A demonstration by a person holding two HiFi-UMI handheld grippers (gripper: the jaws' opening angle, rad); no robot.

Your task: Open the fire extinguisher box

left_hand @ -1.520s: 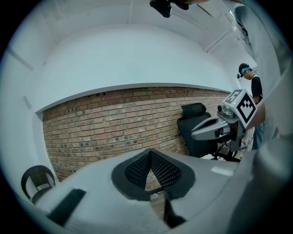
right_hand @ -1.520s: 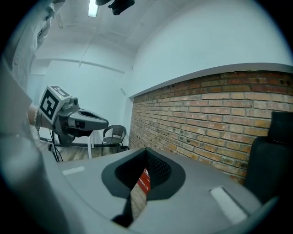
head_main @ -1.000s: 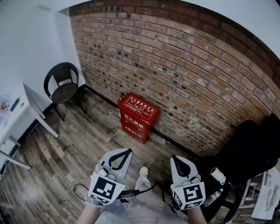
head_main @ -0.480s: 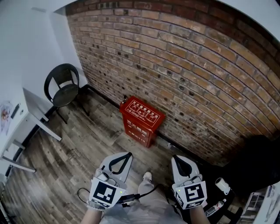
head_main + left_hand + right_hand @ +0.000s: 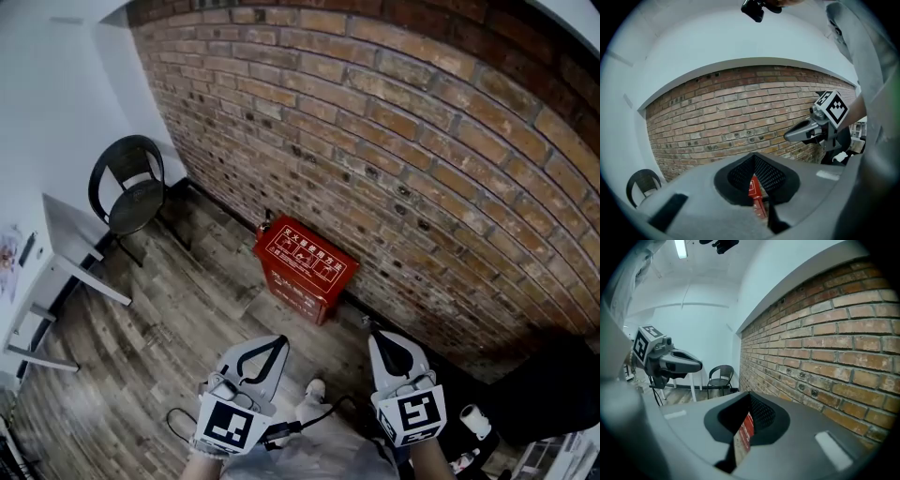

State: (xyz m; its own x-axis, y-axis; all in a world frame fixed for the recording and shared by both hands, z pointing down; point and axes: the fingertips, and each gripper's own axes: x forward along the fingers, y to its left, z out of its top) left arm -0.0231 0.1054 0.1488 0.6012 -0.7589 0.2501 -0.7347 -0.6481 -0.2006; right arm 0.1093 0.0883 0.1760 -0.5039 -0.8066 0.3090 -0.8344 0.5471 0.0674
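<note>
**Box closed, tools empty**

The red fire extinguisher box (image 5: 306, 267) stands closed against the brick wall (image 5: 422, 169), at 12 o'clock from the left tool (image 5: 265, 344) and right tool (image 5: 383, 341). Both are pressed together, empty, and well apart from it.

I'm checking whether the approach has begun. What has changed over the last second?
The person has stepped closer to the red fire extinguisher box, carrying the left hand-held gripper and the right hand-held gripper forward with them. Nothing was grasped or released. Unchanged: both sets of jaws shut and empty, the box closed against the brick wall, the black chair in the corner.
</note>
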